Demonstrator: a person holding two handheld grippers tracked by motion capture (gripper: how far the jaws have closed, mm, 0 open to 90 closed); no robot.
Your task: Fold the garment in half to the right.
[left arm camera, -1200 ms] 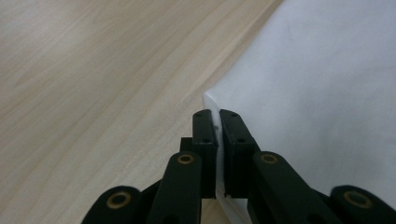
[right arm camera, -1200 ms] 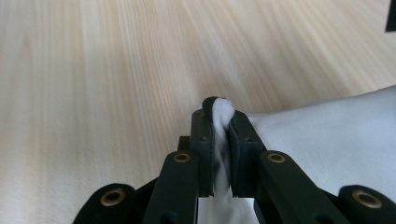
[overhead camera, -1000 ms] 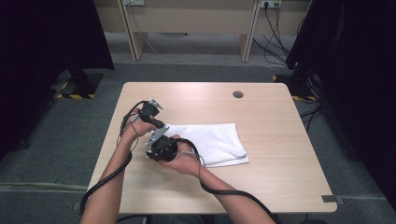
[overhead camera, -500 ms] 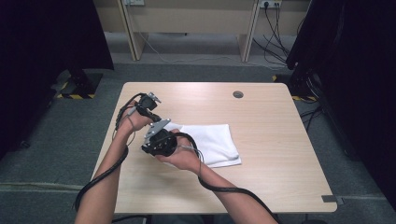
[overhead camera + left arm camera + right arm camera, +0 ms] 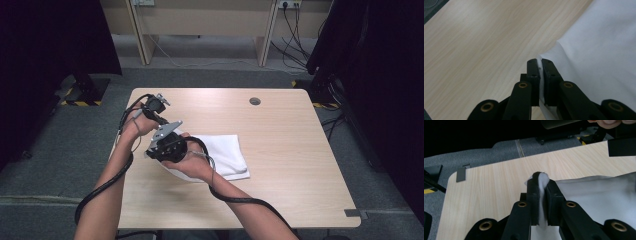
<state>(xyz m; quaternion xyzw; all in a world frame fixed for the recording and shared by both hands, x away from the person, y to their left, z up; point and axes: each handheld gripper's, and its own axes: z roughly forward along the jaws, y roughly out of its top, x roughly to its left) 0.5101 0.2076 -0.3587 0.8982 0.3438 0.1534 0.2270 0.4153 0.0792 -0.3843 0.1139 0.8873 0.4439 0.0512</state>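
Now the white cloth (image 5: 220, 152) is pinched at its near-left edge by both grippers, the rest spread flat on the wooden table (image 5: 290, 165). A corner is clamped between the left gripper (image 5: 539, 65) jaws. A bunched fold is squeezed tight by the right gripper (image 5: 541, 180), with both hands held close together over the table's left side.

A light wooden rectangular table with rounded corners (image 5: 300, 165) stands on grey carpeted floor (image 5: 65, 150). A small round grey cable port (image 5: 255, 101) sits near the table's far edge. Beyond it are pale wooden desk legs and panels (image 5: 200, 20), with loose cables on the floor (image 5: 200, 62). Black curtains (image 5: 45, 45) hang at both sides.
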